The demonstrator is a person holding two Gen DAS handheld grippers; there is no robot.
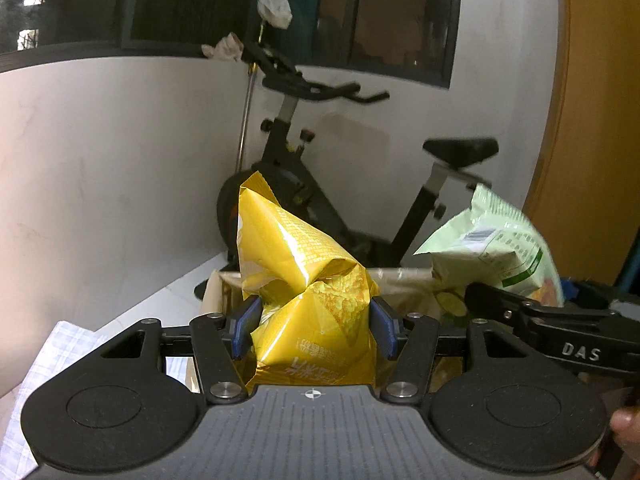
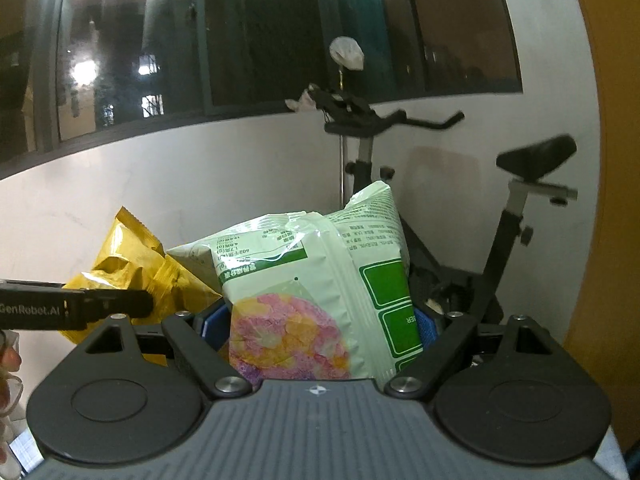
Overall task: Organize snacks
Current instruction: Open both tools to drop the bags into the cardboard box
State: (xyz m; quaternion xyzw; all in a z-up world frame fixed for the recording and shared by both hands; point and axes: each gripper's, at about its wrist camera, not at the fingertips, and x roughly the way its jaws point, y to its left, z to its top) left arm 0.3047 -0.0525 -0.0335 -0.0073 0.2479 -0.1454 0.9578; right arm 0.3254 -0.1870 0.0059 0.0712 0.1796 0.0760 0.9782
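- The yellow bag (image 1: 308, 280) is a thin foil snack pack: light, crinkly, slick, and probably full of brittle pieces, so a hard squeeze would likely crush them.
- The left tool (image 1: 314, 328) holds it about half open, blue pads (image 1: 248, 320) pressed into both sides of the lower body; the foil has buckled between them and the sealed top stands free above.
- A better hold would likely be on a sealed edge, where there is nothing to break.
- The green bag (image 2: 320, 292) is puffier and wider, soft and air-filled, also light and glossy.
- The right tool (image 2: 320, 332) has it clamped across its width with the jaws spread wide; the pads are mostly hidden behind the pack.
- Both bags are held up in the air side by side, yellow to the left of green, nearly touching in the right wrist view.
- Below and just beyond them sits a lined basket (image 1: 400, 284); I judge it the likely drop spot.
- An exercise bike (image 1: 360, 184) stands against the wall behind.
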